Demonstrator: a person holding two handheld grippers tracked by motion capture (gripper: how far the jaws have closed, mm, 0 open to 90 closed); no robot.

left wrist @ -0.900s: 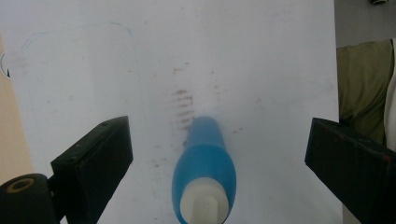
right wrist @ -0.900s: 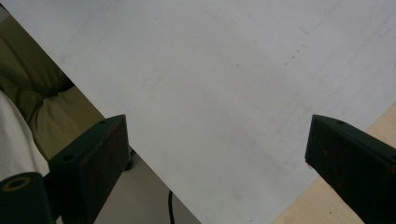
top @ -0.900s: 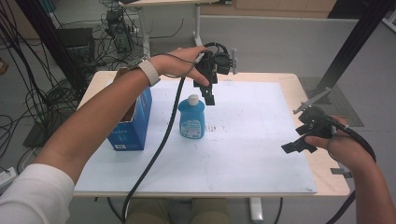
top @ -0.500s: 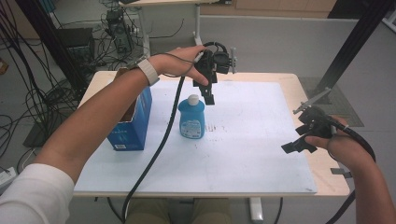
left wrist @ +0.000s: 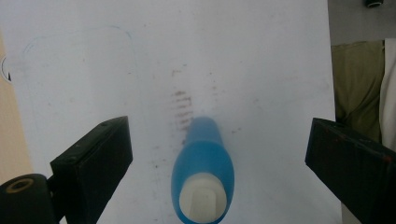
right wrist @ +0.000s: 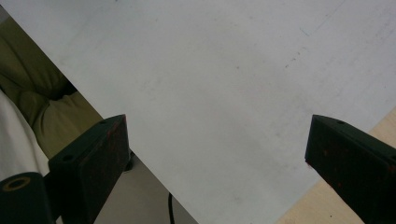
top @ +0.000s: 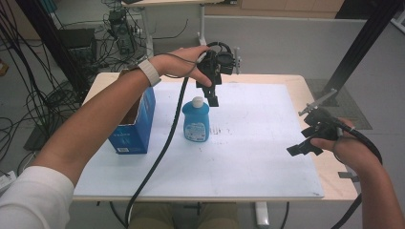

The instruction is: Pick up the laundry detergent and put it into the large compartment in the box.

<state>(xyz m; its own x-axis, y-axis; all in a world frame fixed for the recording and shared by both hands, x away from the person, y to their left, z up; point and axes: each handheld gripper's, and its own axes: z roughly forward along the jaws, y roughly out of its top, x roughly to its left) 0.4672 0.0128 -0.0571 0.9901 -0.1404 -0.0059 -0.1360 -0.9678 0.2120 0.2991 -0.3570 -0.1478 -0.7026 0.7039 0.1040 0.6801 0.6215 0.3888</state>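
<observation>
Just above the blue bottle, the left gripper hung pointing down w/ jaws wide apart, nothing btwn the pads; the bottle's white cap sat below the gap, untouched. Bottle stood upright on the white sheet, just right of the blue box. Right gripper was near the table's right edge, jaws wide, empty.

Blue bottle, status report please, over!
Left tool open above blue bottle. Right tool open, off to the side. Bottle upright, untouched. Blue box beside it.
</observation>
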